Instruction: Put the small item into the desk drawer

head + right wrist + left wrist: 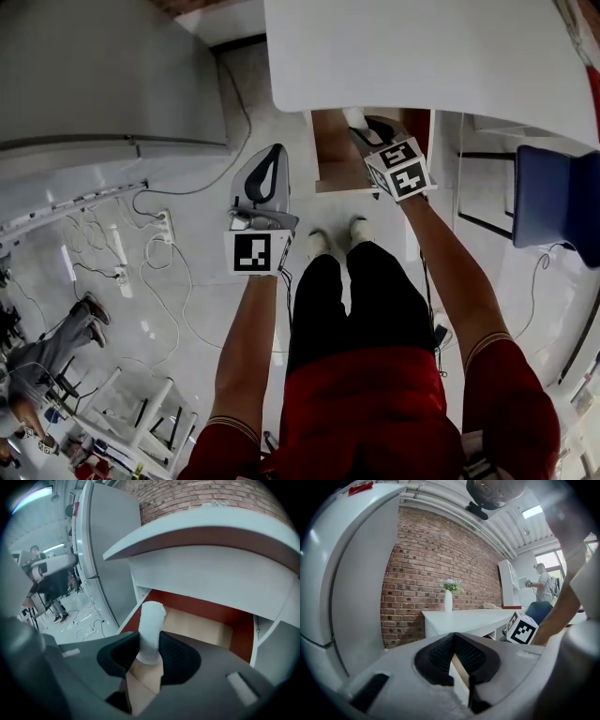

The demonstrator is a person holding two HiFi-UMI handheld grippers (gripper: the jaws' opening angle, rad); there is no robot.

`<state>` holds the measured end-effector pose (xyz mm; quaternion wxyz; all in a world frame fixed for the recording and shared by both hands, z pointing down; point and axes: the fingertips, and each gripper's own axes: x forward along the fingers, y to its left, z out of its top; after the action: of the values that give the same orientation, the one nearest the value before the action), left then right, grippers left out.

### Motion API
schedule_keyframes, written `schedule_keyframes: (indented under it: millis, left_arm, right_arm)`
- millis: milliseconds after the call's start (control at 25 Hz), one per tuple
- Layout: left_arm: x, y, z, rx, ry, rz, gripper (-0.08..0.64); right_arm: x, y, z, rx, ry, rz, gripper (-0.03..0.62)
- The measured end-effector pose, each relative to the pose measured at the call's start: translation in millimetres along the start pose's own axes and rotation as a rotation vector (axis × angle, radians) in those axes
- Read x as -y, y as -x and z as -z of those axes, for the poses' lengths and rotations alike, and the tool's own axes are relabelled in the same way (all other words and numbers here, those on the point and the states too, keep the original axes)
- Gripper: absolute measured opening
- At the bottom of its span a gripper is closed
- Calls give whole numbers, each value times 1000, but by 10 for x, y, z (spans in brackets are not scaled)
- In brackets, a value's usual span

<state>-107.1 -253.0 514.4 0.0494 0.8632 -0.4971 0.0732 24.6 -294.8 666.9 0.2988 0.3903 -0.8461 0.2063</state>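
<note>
The right gripper (150, 645) is pinching the lower end of a small white matte cylinder (151, 620), which is standing up out of its jaws over the open red-sided desk drawer (201, 626). To me it is looking light, slightly soft and hardly fragile, so I am thinking a mid-body hold would be steadying it better. The left gripper (453, 644) is pressing its jaws together on nothing.

My left gripper (453, 643) has its black pads meeting at the tips, with nothing between them. A fridge (351, 583) stands near on the left, and a brick wall (431, 569) runs behind it. Ahead is a white desk (473, 617) with a vase (448, 601) at its far edge. On the right a marker cube (521, 629) shows beside my arm (565, 604).
</note>
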Motion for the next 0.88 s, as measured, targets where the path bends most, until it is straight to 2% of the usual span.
schedule_keyframes:
  millis: [120, 240, 600, 880]
  left_arm:
    - [-94, -39, 43, 1, 18, -16, 5]
    - [-164, -59, 141, -13, 4, -19, 5]
    - [-333, -105, 247, -24, 4, -4, 5]
    - [-443, -81, 315, -29, -3, 10, 5]
  right_arm:
    - [44, -236, 96, -34, -12, 7, 140]
    - [84, -457, 191, -51, -24, 18, 140]
    - [237, -873, 344, -92, -133, 105, 140]
    - [308, -1085, 460, -138, -144, 156, 141]
